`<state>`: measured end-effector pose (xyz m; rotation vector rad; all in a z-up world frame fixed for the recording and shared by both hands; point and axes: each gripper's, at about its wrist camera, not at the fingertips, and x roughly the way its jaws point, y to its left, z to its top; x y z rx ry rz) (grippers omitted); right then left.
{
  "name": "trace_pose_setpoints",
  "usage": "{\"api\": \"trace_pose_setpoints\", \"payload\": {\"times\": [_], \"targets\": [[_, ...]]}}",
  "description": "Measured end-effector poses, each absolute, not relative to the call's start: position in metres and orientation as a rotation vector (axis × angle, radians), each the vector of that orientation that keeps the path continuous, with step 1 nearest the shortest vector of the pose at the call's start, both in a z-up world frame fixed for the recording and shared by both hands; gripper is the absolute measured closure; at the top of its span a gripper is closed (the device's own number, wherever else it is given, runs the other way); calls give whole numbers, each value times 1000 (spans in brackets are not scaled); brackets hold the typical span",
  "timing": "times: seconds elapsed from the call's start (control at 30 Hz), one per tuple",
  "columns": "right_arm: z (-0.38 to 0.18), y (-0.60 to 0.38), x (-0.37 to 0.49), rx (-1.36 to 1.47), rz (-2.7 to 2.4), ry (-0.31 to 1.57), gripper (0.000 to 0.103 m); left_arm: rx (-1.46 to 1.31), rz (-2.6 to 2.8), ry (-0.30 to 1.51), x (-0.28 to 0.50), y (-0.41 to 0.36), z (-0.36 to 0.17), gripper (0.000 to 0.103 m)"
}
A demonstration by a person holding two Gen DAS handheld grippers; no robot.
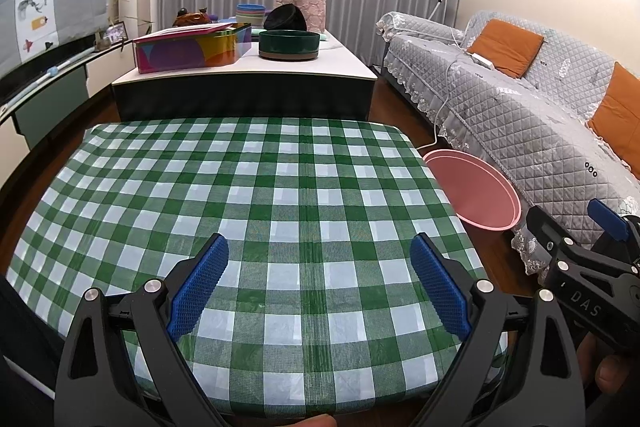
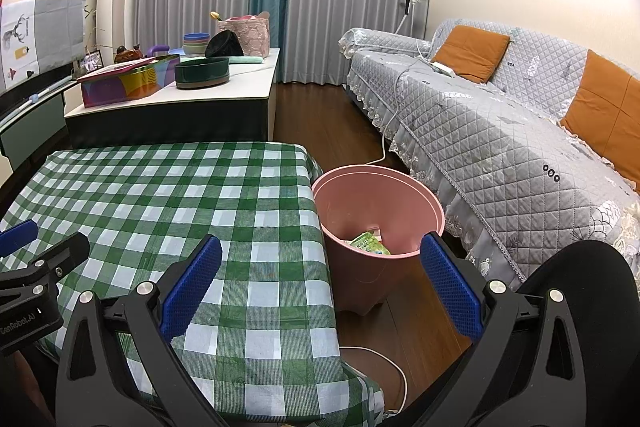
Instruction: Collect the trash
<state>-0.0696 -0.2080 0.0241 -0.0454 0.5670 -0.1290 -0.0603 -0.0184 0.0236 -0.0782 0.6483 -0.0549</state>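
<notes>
A pink trash bin stands on the wood floor at the right side of the green checked table. Green wrappers lie at its bottom. The bin's rim also shows in the left wrist view. My left gripper is open and empty above the near part of the table. My right gripper is open and empty, over the table's right edge and the bin. The right gripper shows in the left wrist view. The left gripper shows in the right wrist view.
A grey quilted sofa with orange cushions runs along the right. A low white-topped table behind holds a coloured tin, a dark green bowl and other items. A white cable lies on the floor.
</notes>
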Motion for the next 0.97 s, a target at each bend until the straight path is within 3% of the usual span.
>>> {"api": "trace_pose_setpoints", "payload": {"times": [0.97], "targets": [[24,-208,-69,-45,-129,567,5,-78,-55,650,-59,-17,23,13]]}}
